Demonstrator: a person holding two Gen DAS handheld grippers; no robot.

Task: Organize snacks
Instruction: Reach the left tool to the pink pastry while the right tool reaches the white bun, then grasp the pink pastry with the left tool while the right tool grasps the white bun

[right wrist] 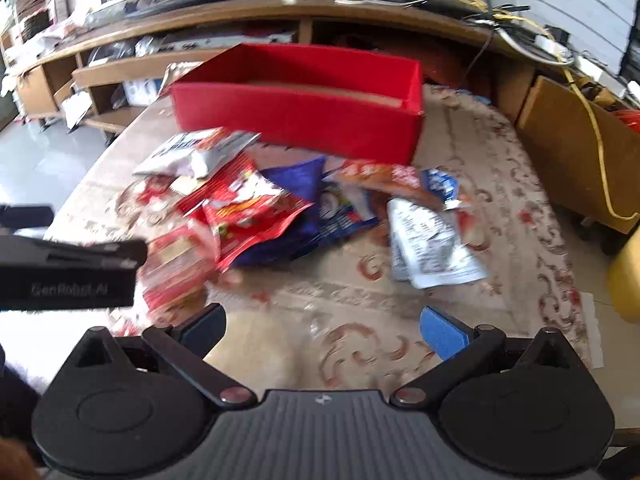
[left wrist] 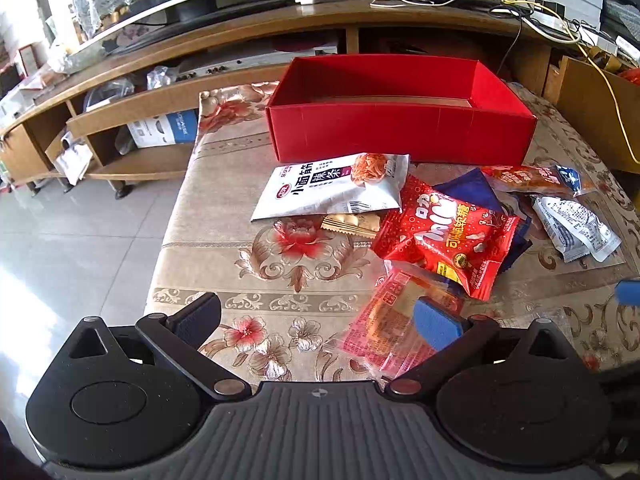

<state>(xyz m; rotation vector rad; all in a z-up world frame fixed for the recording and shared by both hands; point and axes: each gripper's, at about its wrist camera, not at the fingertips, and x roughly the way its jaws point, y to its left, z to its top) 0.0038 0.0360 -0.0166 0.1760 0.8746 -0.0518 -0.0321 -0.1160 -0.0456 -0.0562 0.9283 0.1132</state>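
A heap of snack packets lies on the flowered tablecloth (left wrist: 280,280) in front of an open red box (left wrist: 400,136) whose inside shows no snacks. The heap holds a white packet (left wrist: 332,188), a red candy bag (left wrist: 448,236), a dark blue bag (right wrist: 296,200), a clear pink-printed packet (left wrist: 388,324) and a white sachet (right wrist: 428,248). My left gripper (left wrist: 316,324) hovers open over the near cloth, its blue pad above the pink packet. In the blurred right wrist view my right gripper (right wrist: 324,328) is open over bare cloth, with the red box (right wrist: 304,112) beyond the heap.
A long wooden TV stand (left wrist: 240,40) with shelves, cables and a screen runs behind the table. A cardboard box (left wrist: 592,112) stands at the right. Tiled floor (left wrist: 80,240) lies to the left. The left gripper's body (right wrist: 68,272) juts in at the left of the right wrist view.
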